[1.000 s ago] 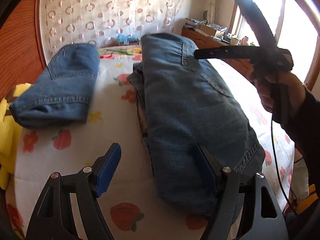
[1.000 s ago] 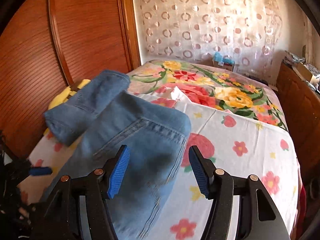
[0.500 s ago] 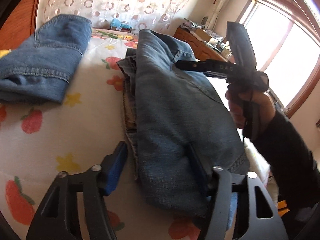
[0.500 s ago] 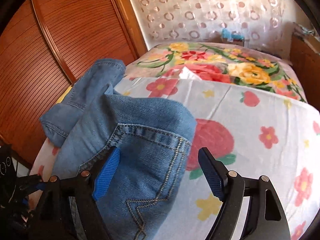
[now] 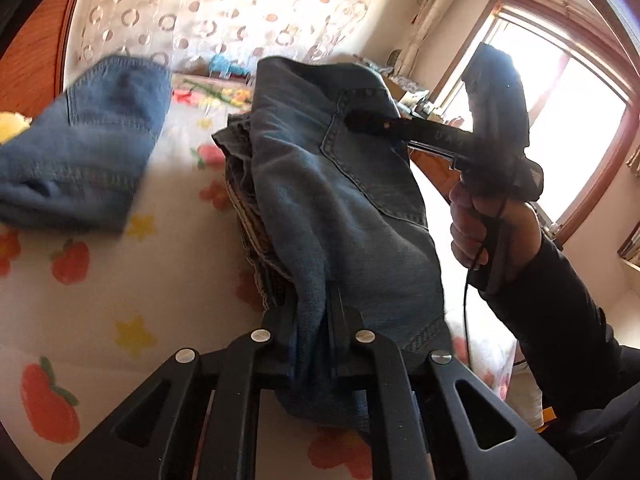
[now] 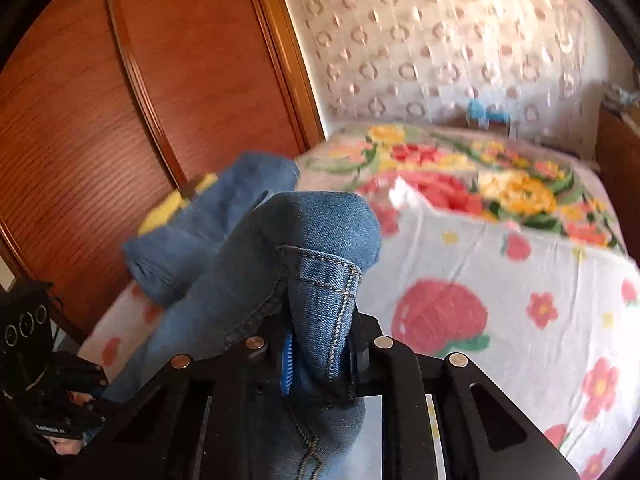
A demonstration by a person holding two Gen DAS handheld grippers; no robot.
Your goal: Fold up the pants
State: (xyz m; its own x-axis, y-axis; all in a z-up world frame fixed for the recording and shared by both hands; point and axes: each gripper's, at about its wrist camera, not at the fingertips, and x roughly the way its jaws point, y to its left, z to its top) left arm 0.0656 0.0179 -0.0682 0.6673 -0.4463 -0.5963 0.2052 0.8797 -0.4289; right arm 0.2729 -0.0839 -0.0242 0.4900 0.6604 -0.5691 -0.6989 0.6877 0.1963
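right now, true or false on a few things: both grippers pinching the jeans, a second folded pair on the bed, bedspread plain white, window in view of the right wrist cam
1. Both grippers pinch denim: true. The left gripper and right gripper are closing with the jeans between their pads.
2. A second folded pair lies on the bed: true.
3. The bedspread is plain white: false. It carries strawberries and flowers.
4. The window shows in the right wrist view: false. The window appears only in the left wrist view.
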